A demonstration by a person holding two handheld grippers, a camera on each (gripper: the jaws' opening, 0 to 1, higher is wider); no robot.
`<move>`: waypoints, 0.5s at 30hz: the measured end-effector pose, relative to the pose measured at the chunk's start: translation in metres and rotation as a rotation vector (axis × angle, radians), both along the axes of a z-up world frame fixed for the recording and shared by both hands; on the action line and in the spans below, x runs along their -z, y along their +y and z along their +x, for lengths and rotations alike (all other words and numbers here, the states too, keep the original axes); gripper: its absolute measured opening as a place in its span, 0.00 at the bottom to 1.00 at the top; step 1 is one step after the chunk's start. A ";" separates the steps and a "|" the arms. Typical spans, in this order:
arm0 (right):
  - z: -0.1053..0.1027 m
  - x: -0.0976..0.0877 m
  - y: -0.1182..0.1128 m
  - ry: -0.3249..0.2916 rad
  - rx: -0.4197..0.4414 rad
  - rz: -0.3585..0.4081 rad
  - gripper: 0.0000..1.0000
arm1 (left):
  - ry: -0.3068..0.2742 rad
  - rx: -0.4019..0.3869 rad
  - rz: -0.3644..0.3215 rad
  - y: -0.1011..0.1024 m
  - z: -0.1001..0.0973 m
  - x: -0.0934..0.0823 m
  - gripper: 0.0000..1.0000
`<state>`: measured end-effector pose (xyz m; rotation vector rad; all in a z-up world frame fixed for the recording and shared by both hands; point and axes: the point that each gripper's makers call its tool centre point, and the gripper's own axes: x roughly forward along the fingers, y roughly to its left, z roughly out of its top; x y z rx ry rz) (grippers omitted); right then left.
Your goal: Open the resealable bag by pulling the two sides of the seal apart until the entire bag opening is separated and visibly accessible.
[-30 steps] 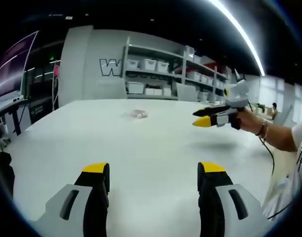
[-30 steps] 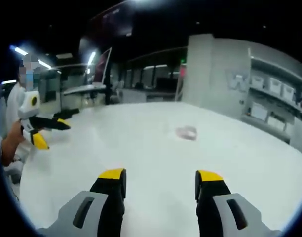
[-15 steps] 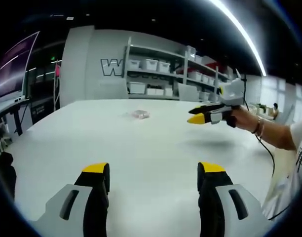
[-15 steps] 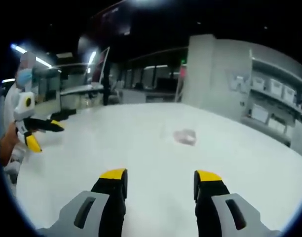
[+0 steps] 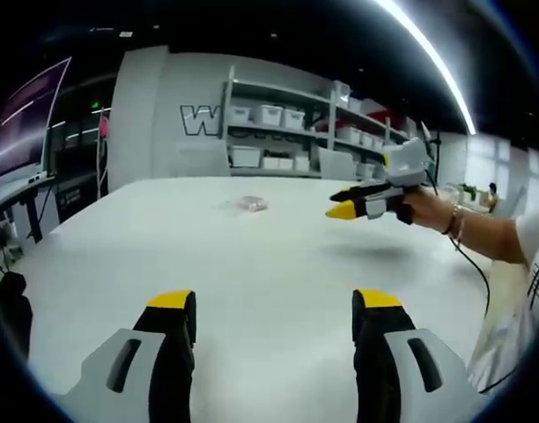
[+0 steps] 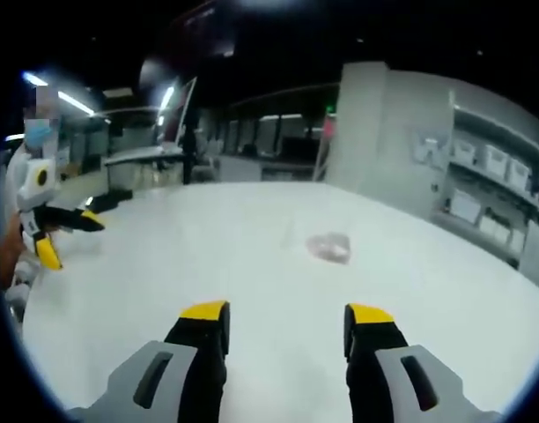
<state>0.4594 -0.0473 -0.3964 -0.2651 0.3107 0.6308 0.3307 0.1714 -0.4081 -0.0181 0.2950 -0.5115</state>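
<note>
Left gripper: jaws spread wide, nothing between them, hovering over the near part of the white table. Yellow tips, black fingers, grey bodies.

Right gripper: jaws also spread wide, empty, above the table near edge.

Bag: small clear resealable bag w/ pinkish content, lying flat on the table, far from both grippers, roughly mid-table. In the right gripper view the bag sits ahead and slightly right of the jaws, well apart from them. Blurred; can't tell if the seal is open or shut. Neither gripper touches it.

In the left gripper view the right gripper comes in from the right, held in a hand above the table, tips pointing left toward the bag's side, jaws a bit apart. A bracelet shows on the wrist, a cable hangs below the forearm.

In the right gripper view the left gripper shows at the far left edge, jaws parted, one tip pointing right, the other down.

Behind the table: shelves w/ white bins against a grey wall w/ a big letter W. Long ceiling light strip upper right. Desks and screens at far left.
</note>
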 end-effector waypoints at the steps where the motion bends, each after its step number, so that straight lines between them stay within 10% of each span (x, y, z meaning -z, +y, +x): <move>1: 0.002 0.000 0.000 -0.002 -0.001 -0.004 0.50 | 0.001 0.000 0.001 0.000 0.000 0.000 0.71; 15: 0.022 0.005 0.009 -0.003 -0.023 -0.026 0.47 | 0.007 -0.009 0.003 0.003 0.003 0.002 0.71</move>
